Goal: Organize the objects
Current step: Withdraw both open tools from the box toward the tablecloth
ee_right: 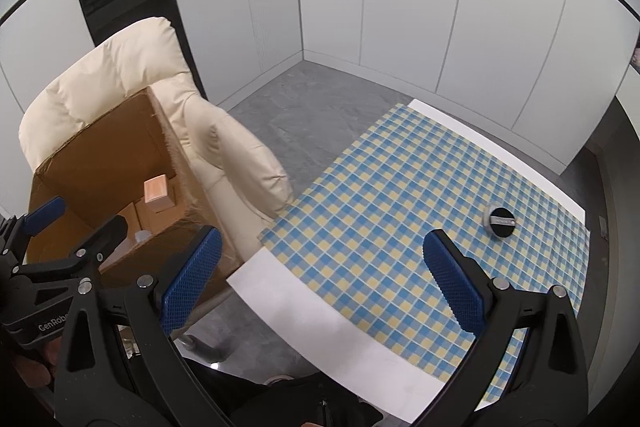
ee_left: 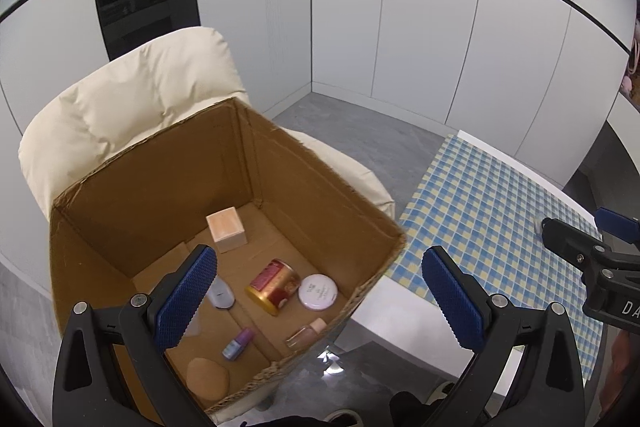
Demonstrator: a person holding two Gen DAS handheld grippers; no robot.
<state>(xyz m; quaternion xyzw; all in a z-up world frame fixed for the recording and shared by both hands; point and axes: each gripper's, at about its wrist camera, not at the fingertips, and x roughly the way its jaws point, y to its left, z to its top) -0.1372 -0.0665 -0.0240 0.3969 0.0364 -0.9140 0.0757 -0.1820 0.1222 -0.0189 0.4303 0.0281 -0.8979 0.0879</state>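
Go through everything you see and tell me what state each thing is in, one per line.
Left hand-held gripper: open, empty, above the box.
Right hand-held gripper: open, empty, above the table edge.
Cardboard box: open-topped, on the armchair, holding items.
Red-gold tin: on its side in the box.
Purple bottle: lying down.
Black round compact: closed, alone on the checked cloth.

The cardboard box [ee_left: 168,211] is plain brown, and it sits on a cream armchair [ee_left: 132,95]. Inside it lie a pale wooden-toned cube [ee_left: 226,229], a red and gold tin [ee_left: 273,285], a round white compact [ee_left: 318,291], a small purple bottle [ee_left: 239,343] and a tan sponge [ee_left: 207,378]. The worktop [ee_right: 304,311] is white, under a blue, yellow and white checked cloth [ee_right: 400,227] with a black-lidded disc [ee_right: 500,221] on it. Each claw has blue textured pads [ee_left: 186,297] on black arms.
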